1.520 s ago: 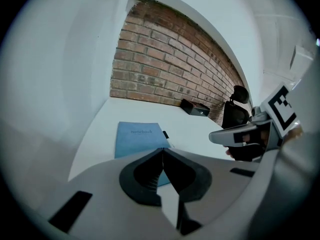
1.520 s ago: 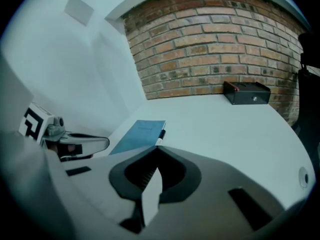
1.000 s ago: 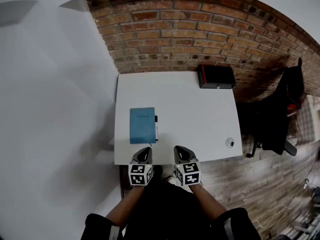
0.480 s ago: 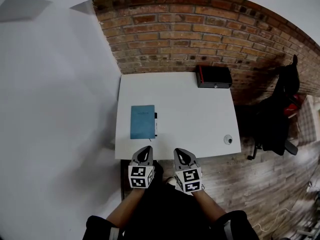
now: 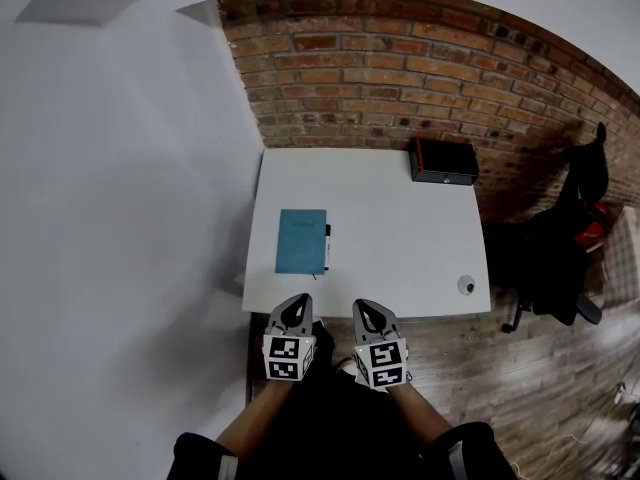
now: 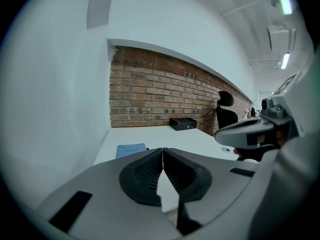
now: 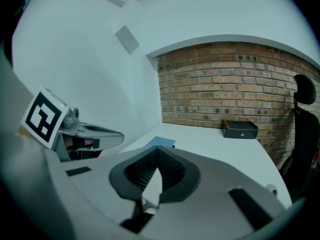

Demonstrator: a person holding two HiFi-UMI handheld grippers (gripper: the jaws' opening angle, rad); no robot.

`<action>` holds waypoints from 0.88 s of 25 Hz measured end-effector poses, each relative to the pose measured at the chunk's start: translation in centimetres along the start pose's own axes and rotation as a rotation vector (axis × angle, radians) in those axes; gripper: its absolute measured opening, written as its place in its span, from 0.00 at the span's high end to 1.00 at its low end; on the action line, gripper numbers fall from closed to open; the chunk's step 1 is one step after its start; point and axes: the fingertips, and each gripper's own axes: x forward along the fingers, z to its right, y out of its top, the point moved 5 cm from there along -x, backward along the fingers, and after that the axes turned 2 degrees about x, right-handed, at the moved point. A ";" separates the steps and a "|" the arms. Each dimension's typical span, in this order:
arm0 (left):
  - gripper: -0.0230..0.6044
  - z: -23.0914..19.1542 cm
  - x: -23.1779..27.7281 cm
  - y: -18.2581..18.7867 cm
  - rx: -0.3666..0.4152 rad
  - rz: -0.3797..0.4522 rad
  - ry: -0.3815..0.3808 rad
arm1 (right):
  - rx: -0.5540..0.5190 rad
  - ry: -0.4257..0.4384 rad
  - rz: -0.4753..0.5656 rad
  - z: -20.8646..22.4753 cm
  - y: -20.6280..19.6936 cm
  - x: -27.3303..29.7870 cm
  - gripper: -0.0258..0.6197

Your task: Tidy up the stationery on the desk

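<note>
A blue notebook point(image 5: 301, 241) lies on the left part of the white desk point(image 5: 400, 238), and a dark pen point(image 5: 326, 247) rests along its right edge. The notebook point(image 6: 131, 149) shows past the jaw tips in the left gripper view, and as a blue corner point(image 7: 161, 142) in the right gripper view. A black box with a red side point(image 5: 443, 161) stands at the desk's far right corner against the brick wall. My left gripper point(image 5: 295, 304) and right gripper point(image 5: 367, 308) hover side by side just off the desk's near edge. Both are shut and hold nothing.
A small round white object point(image 5: 466, 286) sits near the desk's front right corner. A black office chair point(image 5: 560, 248) stands to the right of the desk on the wooden floor. A white wall point(image 5: 120, 188) runs along the desk's left side, the brick wall point(image 5: 400, 78) behind.
Both grippers have stayed shut and side by side at the desk's near edge. The head view has shifted, so the desk now sits further right in the picture.
</note>
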 end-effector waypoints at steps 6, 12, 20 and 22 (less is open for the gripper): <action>0.94 -1.0 -1.0 -0.5 -0.011 -0.003 0.024 | -0.008 0.010 0.002 -0.7 0.2 0.1 0.93; 0.94 -1.0 -1.3 -0.6 -0.007 -0.001 0.024 | -0.009 0.017 -0.005 -1.2 0.3 0.0 0.93; 0.94 -1.0 -1.4 -1.0 0.006 -0.020 0.013 | -0.007 0.015 -0.018 -1.2 0.0 -0.2 0.93; 0.94 -1.0 -1.4 -1.2 0.003 -0.020 0.013 | -0.006 0.016 -0.023 -1.3 -0.2 -0.1 0.93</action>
